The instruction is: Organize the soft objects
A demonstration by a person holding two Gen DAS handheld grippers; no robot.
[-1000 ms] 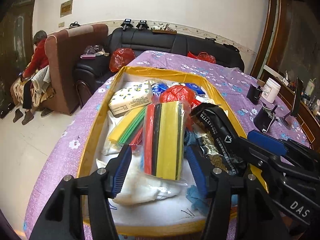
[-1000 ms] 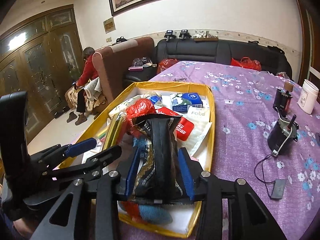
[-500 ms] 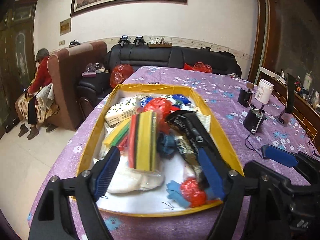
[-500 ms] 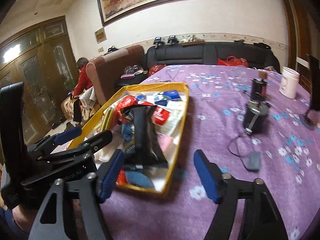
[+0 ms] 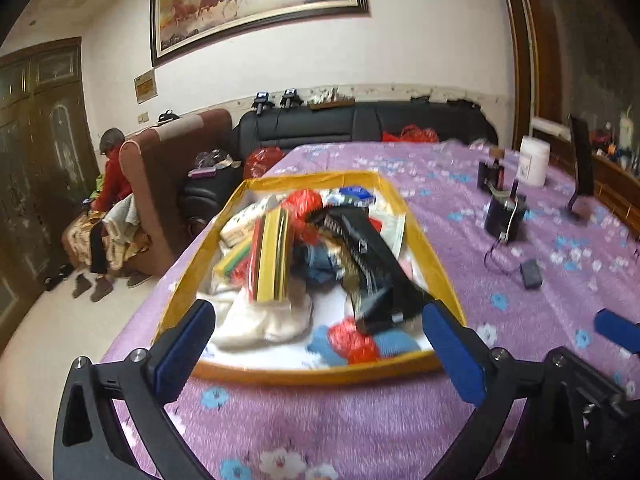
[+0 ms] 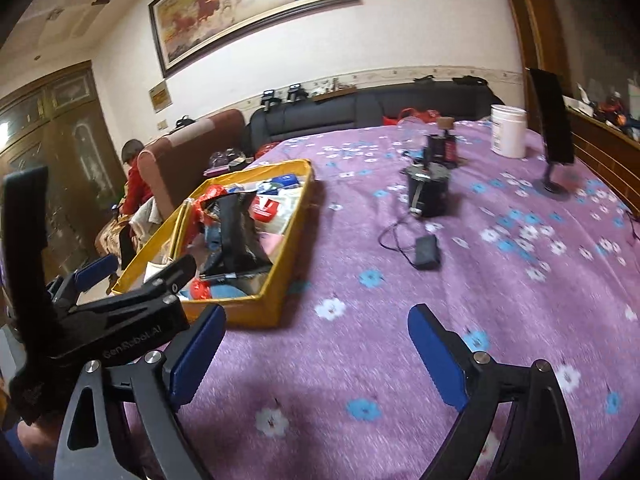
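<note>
Both tools are spread wide and hold nothing. The left tool (image 5: 320, 344) hangs over the near rim of the yellow box (image 5: 436, 268), which sits on the purple flowered counter (image 5: 520, 280). Inside the box, a black pouch (image 5: 372, 256) lies across the pile toward 5 o'clock, with the striped sponge pack (image 5: 272, 256) at its 9 o'clock. The right tool (image 6: 316, 344) hovers over bare cloth, with the box at its 10 o'clock.

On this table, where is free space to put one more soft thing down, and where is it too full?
Free: the purple cloth between the yellow tray and the black adapter, and the strip in front of the tray, under both open tools. Inside the tray, only a small white patch near the front. Crowded: the tray's middle, around the black pouch.
</note>
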